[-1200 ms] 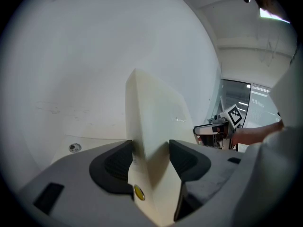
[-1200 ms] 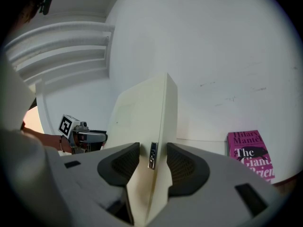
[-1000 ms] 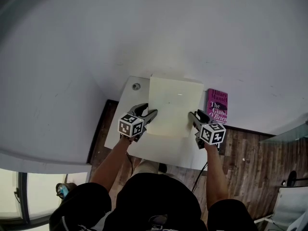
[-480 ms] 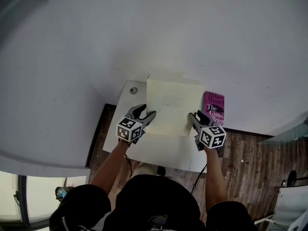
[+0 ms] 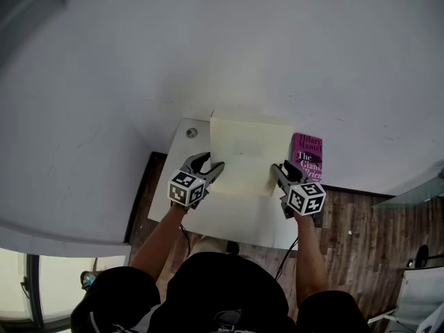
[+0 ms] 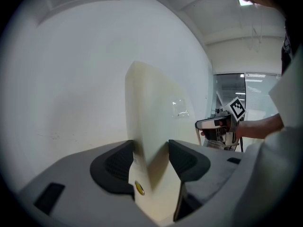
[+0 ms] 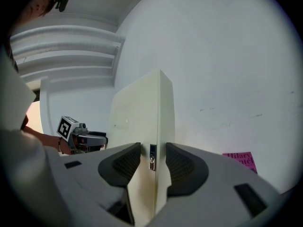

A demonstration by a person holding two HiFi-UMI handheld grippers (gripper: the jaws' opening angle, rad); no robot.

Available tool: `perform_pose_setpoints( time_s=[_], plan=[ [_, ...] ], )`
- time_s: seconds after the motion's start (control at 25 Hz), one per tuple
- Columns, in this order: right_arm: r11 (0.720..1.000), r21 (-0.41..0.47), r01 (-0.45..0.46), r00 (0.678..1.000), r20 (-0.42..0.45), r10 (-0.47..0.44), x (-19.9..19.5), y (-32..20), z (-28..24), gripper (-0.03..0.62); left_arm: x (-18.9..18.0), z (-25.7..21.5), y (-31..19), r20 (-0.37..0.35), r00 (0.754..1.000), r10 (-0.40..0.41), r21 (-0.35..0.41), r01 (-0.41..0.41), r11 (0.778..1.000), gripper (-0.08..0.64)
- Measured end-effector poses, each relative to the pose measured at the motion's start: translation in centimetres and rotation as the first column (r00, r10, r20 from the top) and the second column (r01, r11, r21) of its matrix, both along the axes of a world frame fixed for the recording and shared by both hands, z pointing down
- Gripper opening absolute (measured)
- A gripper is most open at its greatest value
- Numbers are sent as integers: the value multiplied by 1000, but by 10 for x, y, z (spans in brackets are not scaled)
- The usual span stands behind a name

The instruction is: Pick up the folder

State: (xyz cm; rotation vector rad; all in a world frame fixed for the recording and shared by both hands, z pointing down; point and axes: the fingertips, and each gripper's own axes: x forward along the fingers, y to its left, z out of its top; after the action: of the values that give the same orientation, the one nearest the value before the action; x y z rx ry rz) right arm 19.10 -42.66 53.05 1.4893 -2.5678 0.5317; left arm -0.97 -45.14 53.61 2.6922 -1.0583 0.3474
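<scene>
Centre of the head view: cream folder (image 5: pixel 251 159) raised over white table (image 5: pixel 229 217), left gripper (image 5: pixel 210 164) clamped on one side edge, right gripper (image 5: pixel 285 168) jaws closing on the other; advise level, even lift clear of pink book (image 5: pixel 309 157).

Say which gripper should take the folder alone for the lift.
Right, probably. The right gripper has the folder's thick edge square between its closing jaws; the left gripper pinches a thinner, slanted edge.
</scene>
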Motion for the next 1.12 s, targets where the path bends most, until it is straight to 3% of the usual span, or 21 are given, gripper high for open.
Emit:
perform_pose_setpoints(
  time_s=[1.12],
  plan=[
    [1000,14,-15,1000,6,15,7,-2,-5,173,7,-3,-5,-1,1000,14,-5,-14,1000,250]
  ],
)
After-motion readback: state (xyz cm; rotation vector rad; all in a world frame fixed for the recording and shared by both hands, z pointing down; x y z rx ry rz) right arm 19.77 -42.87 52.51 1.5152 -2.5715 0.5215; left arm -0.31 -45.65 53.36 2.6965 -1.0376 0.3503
